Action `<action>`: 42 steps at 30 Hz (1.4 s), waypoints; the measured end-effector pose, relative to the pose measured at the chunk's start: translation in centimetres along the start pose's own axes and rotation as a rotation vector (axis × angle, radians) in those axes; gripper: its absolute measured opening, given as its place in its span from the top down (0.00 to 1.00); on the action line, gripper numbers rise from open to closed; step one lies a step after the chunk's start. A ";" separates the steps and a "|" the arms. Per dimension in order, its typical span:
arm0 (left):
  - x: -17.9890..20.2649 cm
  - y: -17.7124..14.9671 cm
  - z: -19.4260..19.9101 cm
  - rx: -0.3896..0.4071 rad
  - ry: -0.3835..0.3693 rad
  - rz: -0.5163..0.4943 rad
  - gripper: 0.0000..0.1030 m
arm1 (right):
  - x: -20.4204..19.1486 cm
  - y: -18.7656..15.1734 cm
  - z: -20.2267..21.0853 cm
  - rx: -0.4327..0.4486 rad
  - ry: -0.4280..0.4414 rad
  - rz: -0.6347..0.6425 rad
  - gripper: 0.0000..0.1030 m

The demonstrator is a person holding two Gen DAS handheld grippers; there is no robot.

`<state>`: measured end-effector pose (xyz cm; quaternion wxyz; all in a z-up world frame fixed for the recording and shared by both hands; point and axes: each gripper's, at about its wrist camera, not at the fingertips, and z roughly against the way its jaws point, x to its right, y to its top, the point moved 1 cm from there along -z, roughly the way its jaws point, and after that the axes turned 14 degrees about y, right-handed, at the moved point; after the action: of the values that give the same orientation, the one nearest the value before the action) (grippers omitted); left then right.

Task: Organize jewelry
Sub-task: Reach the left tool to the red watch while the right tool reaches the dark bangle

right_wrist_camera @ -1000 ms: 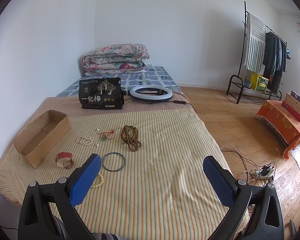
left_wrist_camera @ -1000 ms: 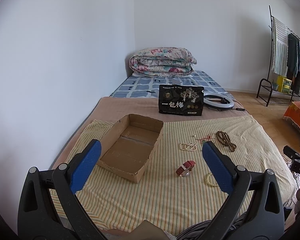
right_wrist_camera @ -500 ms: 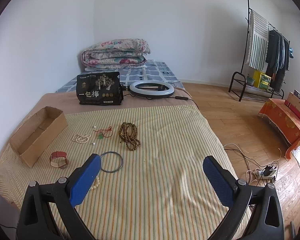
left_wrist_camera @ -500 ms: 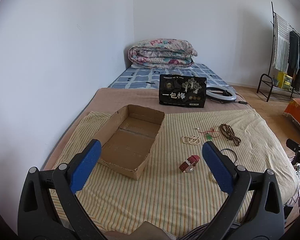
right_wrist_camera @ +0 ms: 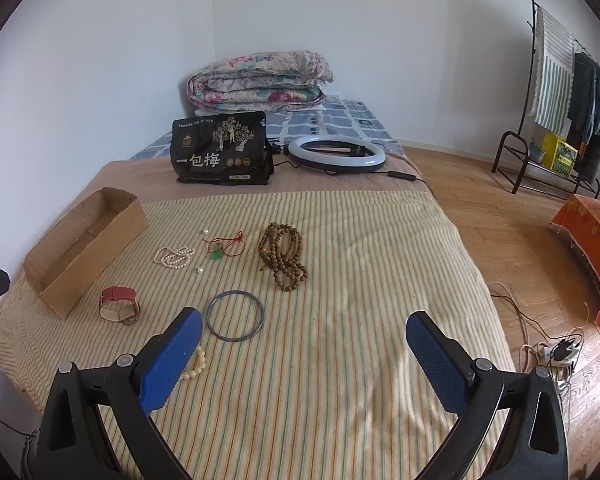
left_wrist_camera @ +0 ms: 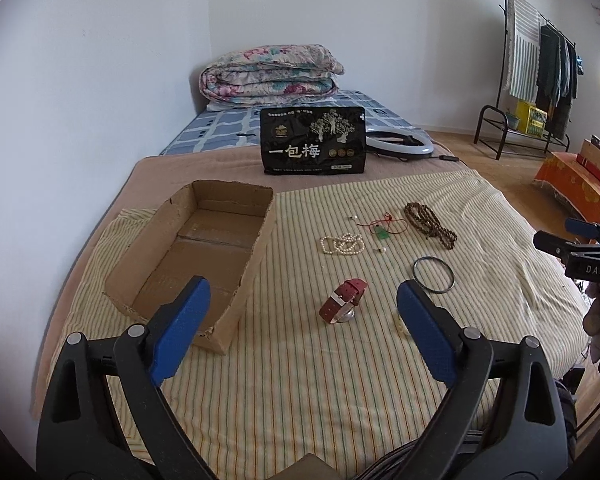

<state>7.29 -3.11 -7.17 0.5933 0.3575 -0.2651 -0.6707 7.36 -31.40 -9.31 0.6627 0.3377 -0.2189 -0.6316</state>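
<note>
progress: none stowed | cardboard box left of left claw seen empty | watch between closing, unloaded jaws | right claw wide, empty

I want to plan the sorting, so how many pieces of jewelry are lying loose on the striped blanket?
8, all outside the cardboard box: red-strap watch, bangle, pale bead bracelet partly hidden by the right gripper, wooden beads, red cord pendant, pearl strand, two loose pearls.
</note>
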 end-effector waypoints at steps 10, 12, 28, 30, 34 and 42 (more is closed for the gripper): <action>2.6 -1.4 -5.0 -0.081 -0.065 -0.085 0.14 | 0.6 -0.3 -5.0 -0.098 0.083 0.023 0.00; 2.9 -1.5 -6.1 -0.093 -0.070 -0.096 0.16 | 0.3 -0.4 -6.1 -0.125 0.112 0.050 0.00; 5.6 -2.1 -12.8 -0.189 -0.109 -0.210 0.27 | -1.5 -1.3 -14.9 -0.314 0.244 0.066 0.00; 5.8 -2.3 -13.1 -0.192 -0.117 -0.214 0.27 | -1.7 -1.4 -15.8 -0.326 0.227 0.074 0.00; 5.9 -2.3 -13.7 -0.197 -0.116 -0.211 0.33 | -1.7 -1.6 -17.3 -0.351 0.215 0.070 0.00; 6.3 -2.5 -14.8 -0.222 -0.135 -0.213 0.50 | -1.7 -2.1 -18.6 -0.379 0.181 0.098 0.00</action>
<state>17.30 -7.91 -19.11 0.5357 0.2701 -0.1892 -0.7773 19.00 -26.49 -23.18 0.7611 0.2515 -0.0518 -0.5957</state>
